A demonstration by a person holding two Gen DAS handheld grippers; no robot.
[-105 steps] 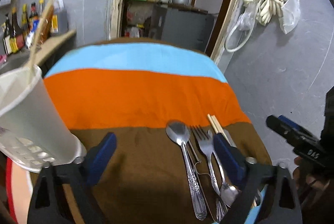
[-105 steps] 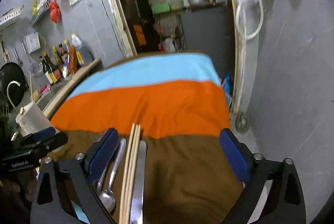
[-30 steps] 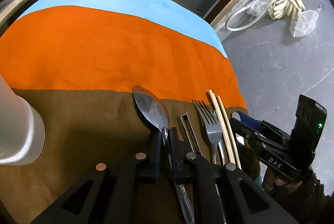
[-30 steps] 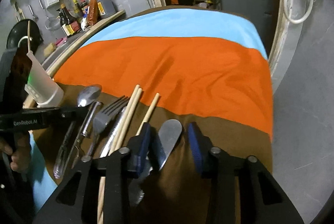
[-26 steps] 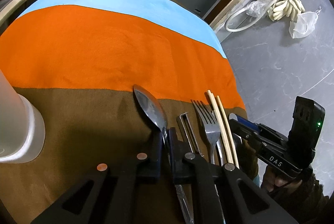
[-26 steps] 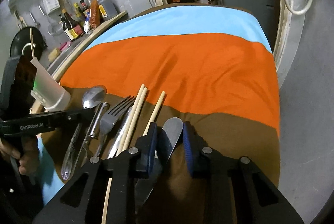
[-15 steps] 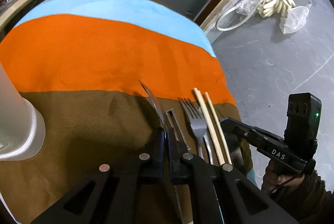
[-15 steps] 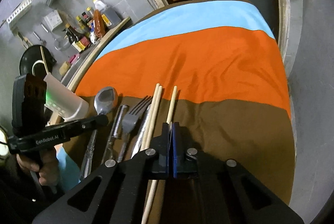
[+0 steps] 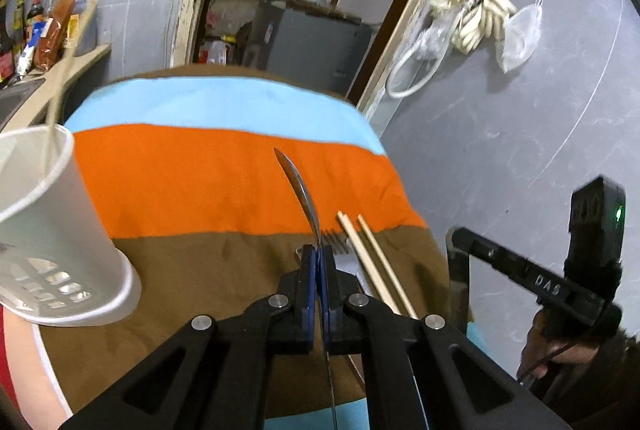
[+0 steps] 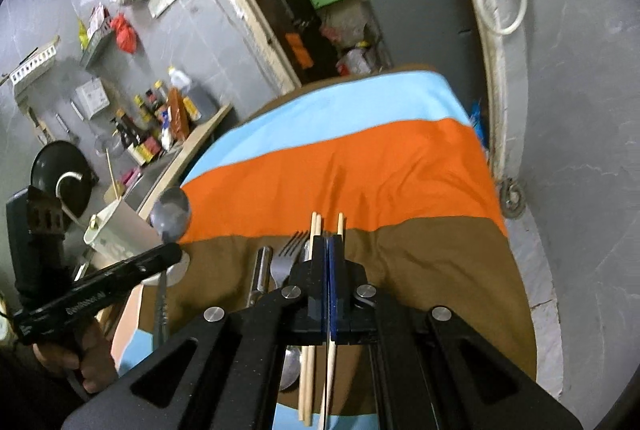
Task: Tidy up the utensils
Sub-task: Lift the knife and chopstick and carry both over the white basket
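Holding a spoon (image 9: 298, 185) in my left gripper (image 9: 319, 254) and one chopstick (image 10: 340, 224) in my right gripper (image 10: 327, 244), fingers clamped tight, above the fork (image 10: 285, 262) on the surface (image 9: 200, 262).

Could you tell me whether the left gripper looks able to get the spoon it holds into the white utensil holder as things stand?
Probably yes. The left gripper is shut on the spoon, which is off the cloth, and the white utensil holder stands open-topped to its left with nothing between. A stick already leans inside but leaves room.

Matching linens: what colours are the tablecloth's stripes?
Tablecloth: light blue, orange and brown bands; clearest in the right wrist view.
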